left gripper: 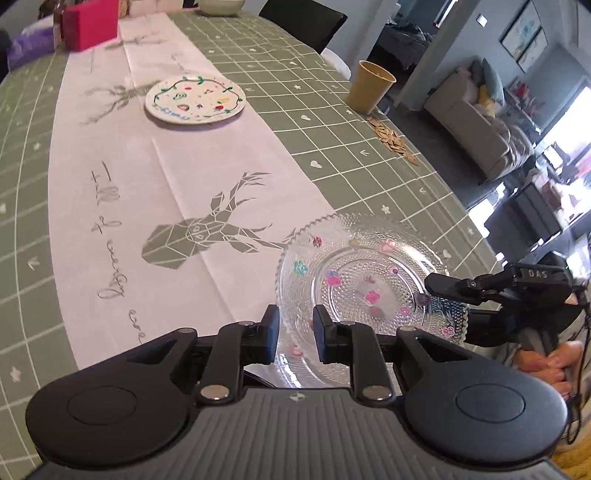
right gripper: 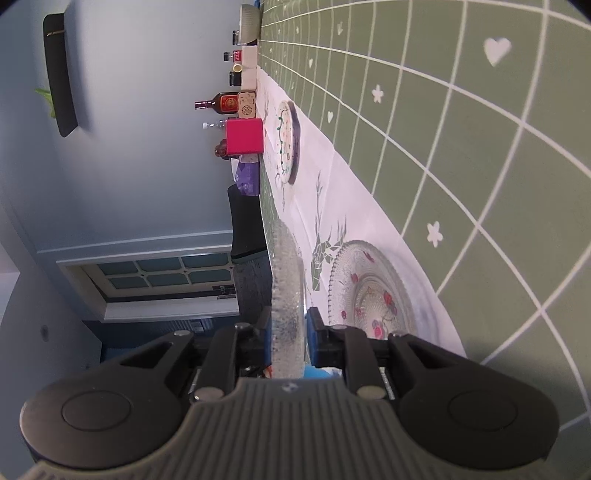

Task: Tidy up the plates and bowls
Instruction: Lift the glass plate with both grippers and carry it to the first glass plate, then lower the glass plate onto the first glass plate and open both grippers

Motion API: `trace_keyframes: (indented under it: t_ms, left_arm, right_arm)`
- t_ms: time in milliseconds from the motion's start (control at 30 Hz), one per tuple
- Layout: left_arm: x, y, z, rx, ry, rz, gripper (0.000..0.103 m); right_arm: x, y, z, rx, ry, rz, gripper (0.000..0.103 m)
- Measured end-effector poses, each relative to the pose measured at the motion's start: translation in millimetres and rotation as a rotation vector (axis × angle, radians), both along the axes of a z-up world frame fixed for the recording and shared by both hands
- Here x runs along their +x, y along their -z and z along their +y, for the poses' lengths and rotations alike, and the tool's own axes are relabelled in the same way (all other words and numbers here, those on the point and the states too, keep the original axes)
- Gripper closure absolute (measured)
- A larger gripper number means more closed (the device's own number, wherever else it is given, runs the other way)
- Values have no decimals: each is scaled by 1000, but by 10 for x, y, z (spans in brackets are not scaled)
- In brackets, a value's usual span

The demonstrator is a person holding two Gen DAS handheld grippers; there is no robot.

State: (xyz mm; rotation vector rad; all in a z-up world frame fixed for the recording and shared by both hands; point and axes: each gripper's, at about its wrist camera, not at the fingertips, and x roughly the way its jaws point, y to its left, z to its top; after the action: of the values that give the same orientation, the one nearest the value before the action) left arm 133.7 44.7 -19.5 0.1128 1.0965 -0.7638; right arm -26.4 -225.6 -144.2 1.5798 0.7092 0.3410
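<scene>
A clear glass plate [right gripper: 286, 295] is pinched by its rim in the right gripper [right gripper: 288, 332], held above a second glass plate [right gripper: 369, 291] lying near the table [left gripper: 332, 110] edge. The left gripper [left gripper: 295, 332] hovers beside it, fingers slightly parted, gripping nothing. A painted plate [left gripper: 195, 99] sits farther off.

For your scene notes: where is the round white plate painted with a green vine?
In the left wrist view, the white painted plate lies far up the pale table runner, between the pink box and the tan cup.
</scene>
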Motion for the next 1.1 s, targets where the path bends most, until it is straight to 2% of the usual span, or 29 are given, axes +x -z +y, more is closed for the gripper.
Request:
trace_keyframes:
  t_ms: [133,233,367,467,633,733,933,1000,1067,1100]
  left_arm:
    - [-15,0,-5,12,3,-10,78]
    - [-12,-2,5,16,0,-11,78]
    - [-23,-12,-7,24,0,-17,78]
    - [-28,-26,-8,30,-2,-19,78]
    - [-27,-32,-9,51,-36,-32,78]
    - [-16,-33,-20,63,-48,-25,78]
    - [16,-38,-42,86,-65,-3,78]
    - [15,-46,-61,113,-68,-8,77]
    - [13,-61,-68,130,-70,-15,76]
    - [18,-64,-66,134,-74,-13,76]
  right_arm:
    - [29,12,22,-15,-5,20,83]
    - [46,-29,47,-64,-24,18,82]
    - [25,45,60,-36,-28,35,82]
    - [14,27,56,-60,-29,37,82]
    - [14,-132,88,-218,-31,36,84]
    - [42,-151,123,-301,-41,79,87]
    - [101,-180,247,-419,-87,116,86]
    - [143,-268,308,-484,-111,114,79]
    - [184,-380,387,-547,-124,93,56]
    - [206,-428,420,-581,-127,89,52]
